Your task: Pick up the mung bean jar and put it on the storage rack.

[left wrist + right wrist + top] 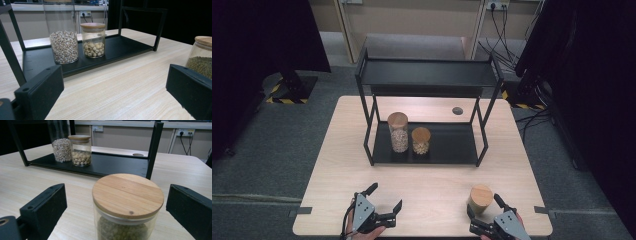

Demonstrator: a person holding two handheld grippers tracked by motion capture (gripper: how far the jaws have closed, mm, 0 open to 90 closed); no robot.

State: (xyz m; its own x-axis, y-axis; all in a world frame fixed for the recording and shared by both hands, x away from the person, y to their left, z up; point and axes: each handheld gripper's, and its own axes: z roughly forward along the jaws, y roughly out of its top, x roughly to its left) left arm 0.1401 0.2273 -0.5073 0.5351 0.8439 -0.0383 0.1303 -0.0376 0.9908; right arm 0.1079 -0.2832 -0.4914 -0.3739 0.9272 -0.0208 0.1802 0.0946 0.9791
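Pale wood table (337, 165) on grey carpet, dark curtains around, black rack (427, 75), right gripper (486, 209) spread around jar (480, 198), left gripper (384, 199) gaped wide

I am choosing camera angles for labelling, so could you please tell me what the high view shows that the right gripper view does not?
High view alone: the rack's top shelf, the left gripper and the grey floor.

Right gripper view alone: green beans inside the near jar.

Both: the wooden-lidded near jar between the right gripper's open jaws, and two jars on the rack's bottom shelf.
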